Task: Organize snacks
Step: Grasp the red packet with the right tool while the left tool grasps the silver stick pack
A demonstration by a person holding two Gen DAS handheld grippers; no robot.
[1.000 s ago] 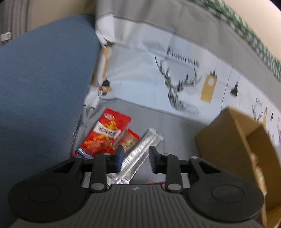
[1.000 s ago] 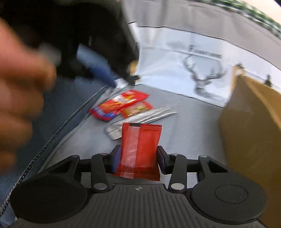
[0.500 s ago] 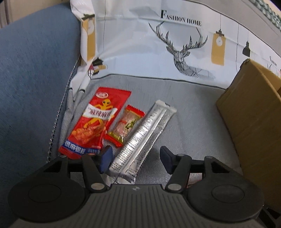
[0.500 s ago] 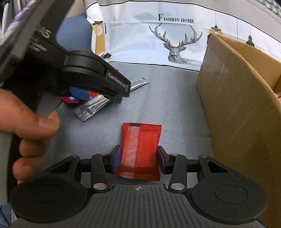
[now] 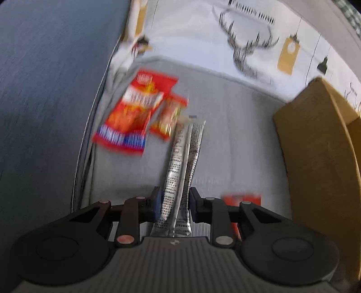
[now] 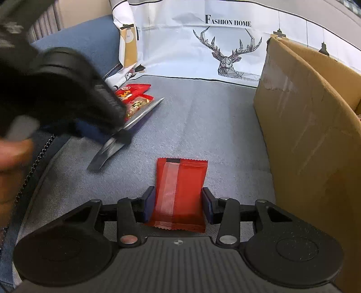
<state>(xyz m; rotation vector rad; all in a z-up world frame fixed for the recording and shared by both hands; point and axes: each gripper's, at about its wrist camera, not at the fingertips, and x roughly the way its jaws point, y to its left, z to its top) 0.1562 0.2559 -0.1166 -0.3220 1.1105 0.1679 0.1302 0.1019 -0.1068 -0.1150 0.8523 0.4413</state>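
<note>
Lettering "FASHION HOME" (image 6: pixel 227 21) above deer print (image 6: pixel 226 53)

1. The silver stick sachet (image 5: pixel 183 166) at frame centre looks like glossy metallic foil.
2. The red snack packet (image 6: pixel 180 191), low centre, is shiny plastic film with a paler seam strip.
3. The cardboard box (image 6: pixel 311 126) at right is matt brown, scuffed.
4. The grey seat cushion (image 6: pixel 203 126) is woven cloth, matt.
5. Each gripper body is ribbed matt black plastic.
</note>
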